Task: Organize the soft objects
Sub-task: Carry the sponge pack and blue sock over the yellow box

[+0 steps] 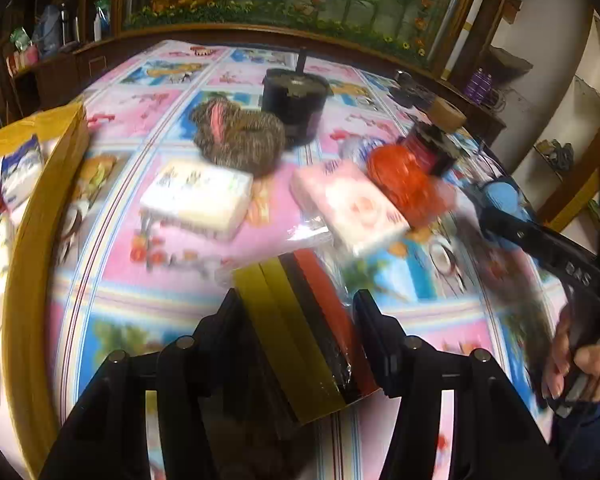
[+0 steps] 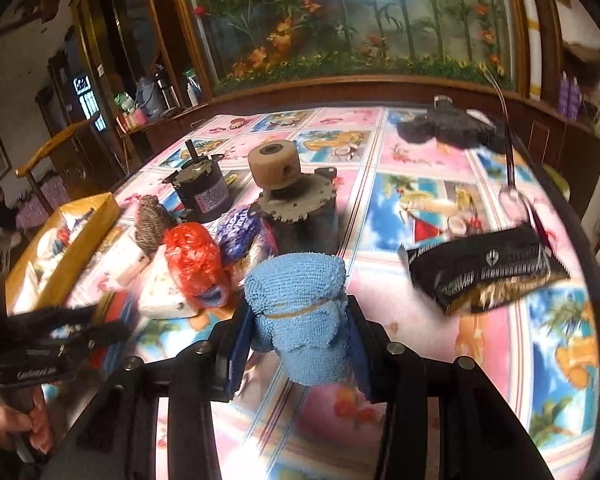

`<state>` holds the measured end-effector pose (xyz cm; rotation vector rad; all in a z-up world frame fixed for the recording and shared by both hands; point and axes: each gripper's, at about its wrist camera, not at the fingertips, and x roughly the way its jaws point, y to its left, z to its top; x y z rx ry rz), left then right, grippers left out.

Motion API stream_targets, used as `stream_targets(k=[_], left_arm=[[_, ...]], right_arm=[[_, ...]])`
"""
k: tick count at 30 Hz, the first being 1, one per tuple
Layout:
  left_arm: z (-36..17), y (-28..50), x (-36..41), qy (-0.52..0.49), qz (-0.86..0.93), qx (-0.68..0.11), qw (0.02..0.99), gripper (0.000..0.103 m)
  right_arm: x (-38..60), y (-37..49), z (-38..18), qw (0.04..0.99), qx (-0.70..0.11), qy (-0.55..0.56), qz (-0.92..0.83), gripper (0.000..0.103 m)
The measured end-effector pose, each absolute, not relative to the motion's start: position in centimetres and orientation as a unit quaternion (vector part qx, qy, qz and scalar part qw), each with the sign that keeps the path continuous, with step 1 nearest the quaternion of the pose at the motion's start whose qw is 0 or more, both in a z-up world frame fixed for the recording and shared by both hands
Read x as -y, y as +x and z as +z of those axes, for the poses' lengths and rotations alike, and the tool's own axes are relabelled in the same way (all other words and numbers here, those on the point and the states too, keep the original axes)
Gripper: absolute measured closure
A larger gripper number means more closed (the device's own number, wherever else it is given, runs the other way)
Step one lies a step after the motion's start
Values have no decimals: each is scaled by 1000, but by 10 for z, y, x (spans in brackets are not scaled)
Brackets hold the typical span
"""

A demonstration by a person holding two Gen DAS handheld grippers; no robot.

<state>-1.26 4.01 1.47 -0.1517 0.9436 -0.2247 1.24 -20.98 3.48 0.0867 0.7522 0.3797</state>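
Observation:
My left gripper (image 1: 298,300) is shut on a clear-wrapped pack of yellow, black and red sponge cloths (image 1: 284,328), its pads against both sides, low over the patterned tablecloth (image 1: 180,280). My right gripper (image 2: 298,306) is shut on a rolled blue towel (image 2: 300,320) bound with a rubber band, held upright above the cloth. The same blue towel (image 1: 500,196) shows at the right of the left wrist view. Ahead lie a white tissue pack (image 1: 198,196), a pink tissue pack (image 1: 352,208), a red plastic bundle (image 1: 404,184) and a brown furry item (image 1: 240,140).
A yellow cardboard box (image 1: 32,208) holding several packs stands at the left. Two motors (image 2: 200,188) (image 2: 296,200) stand mid-table. A black snack packet (image 2: 484,268) lies right, a dark cloth (image 2: 444,124) at the far edge. A hand (image 1: 580,364) grips the right handle.

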Motion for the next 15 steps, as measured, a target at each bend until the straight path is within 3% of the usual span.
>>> stream_targets(k=[6, 10, 11, 13, 15], left_arm=[[15, -37, -53, -64, -133, -464, 873, 47], [14, -37, -46, -50, -143, -465, 872, 39], [15, -37, -47, -53, -143, -463, 873, 41], [14, -37, -56, -81, -147, -457, 873, 55], [15, -39, -64, -109, -163, -449, 872, 55]], right_arm=[[194, -19, 42, 907, -366, 52, 201, 56], [179, -36, 37, 908, -363, 47, 203, 56], [177, -38, 36, 908, -364, 51, 201, 56], [176, -39, 33, 905, -366, 62, 208, 56], [170, -41, 32, 906, -364, 56, 210, 56]])
